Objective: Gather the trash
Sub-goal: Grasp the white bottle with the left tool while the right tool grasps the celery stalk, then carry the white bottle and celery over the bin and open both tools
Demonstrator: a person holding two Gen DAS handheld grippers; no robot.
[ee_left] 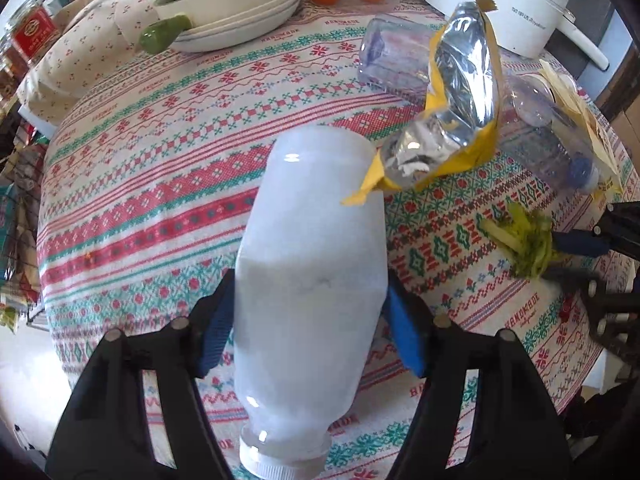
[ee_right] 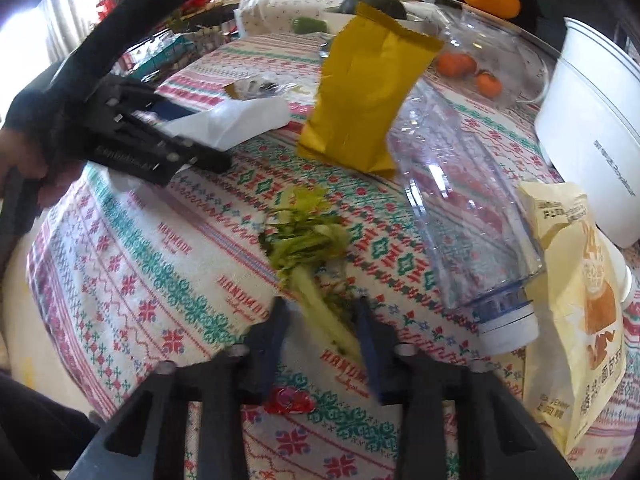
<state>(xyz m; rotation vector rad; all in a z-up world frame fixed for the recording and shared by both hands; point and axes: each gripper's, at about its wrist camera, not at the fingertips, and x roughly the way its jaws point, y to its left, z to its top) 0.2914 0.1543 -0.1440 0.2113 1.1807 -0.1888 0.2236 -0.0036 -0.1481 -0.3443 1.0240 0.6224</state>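
Patterned cloth covers the table [ee_left: 160,168], w/ dishes, oranges & a white pot at the top of the frame.

Left gripper [ee_left: 308,304]: its jaws are clamped on a white bottle [ee_left: 312,280], one blue pad on each side, cap toward the camera at the bottom of the frame. It looks lifted off the cloth, but can't be sure.

Right gripper [ee_right: 320,320]: jaws apart, w/ a bunch of veg scraps [ee_right: 312,248] lying between them, stems low center. Can't tell if the pads touch the stems yet.

Trash left on the table: a yellow chip bag [ee_right: 360,96] at upper center, standing open; a clear bottle [ee_right: 472,216] on its side at center right; a pale snack bag [ee_right: 576,320] at lower right, leaning by that bottle.

I think the job is just begun: 1 thing in hand, 1 about to be grabbed, 3 more to go. No bin shows in either view.
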